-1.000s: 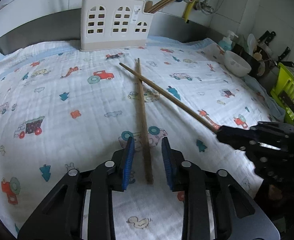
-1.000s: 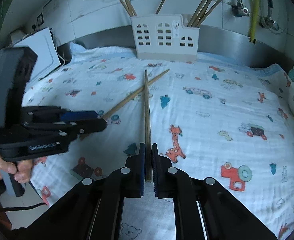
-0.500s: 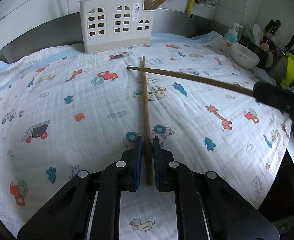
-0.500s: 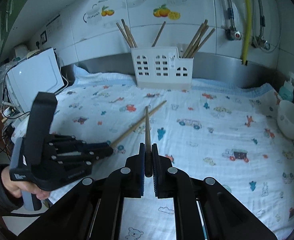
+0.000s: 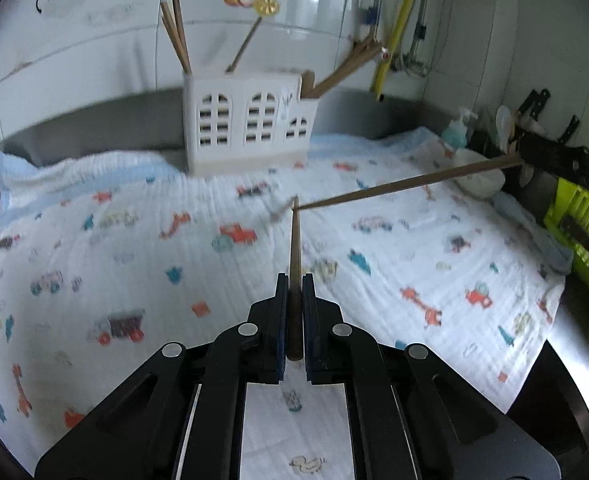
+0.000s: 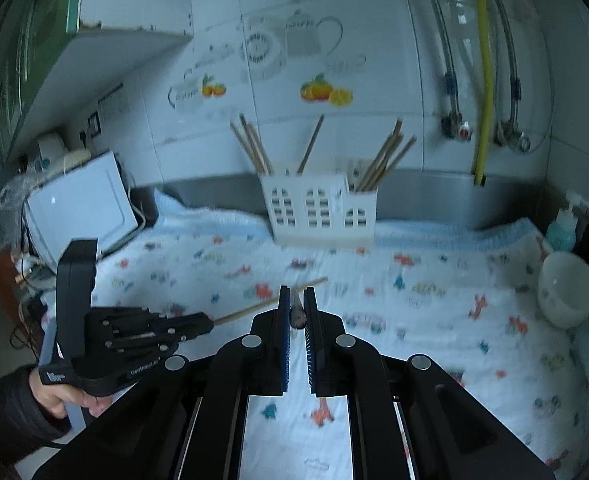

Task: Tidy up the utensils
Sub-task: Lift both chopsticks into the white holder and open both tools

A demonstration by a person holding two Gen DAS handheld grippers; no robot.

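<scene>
Left gripper: clenched on one chopstick; stick runs from the pads toward 12 o'clock, tip up off the cloth.
Right gripper: clenched on the second chopstick, seen nearly end-on between the pads. From the left wrist view that stick comes in from 3 o'clock, its tip close by the left stick's tip; touching or not, cannot tell.
Left gripper, from the right wrist view: at 9 o'clock, its stick slanting toward centre; a hand in a dark sleeve on the handle.
Holder: white, arched cut-outs, at 12 o'clock at the far edge of the cloth, against the steel backsplash, well apart from both grippers.
Cloth: printed, covers the counter; no loose utensil seen on it.
Progress: both sticks gripped and airborne; judged mid-carry. Left to do: bring each to the holder and drop it in.
Count, sticks in hand: two.
Count, sticks in holder: about three left, one middle, roughly four right; blurred, so approximate.
Count, holders: one.
Count, bowls: one white bowl, 3 o'clock.
Count, soap bottles: one, behind the bowl.
</scene>
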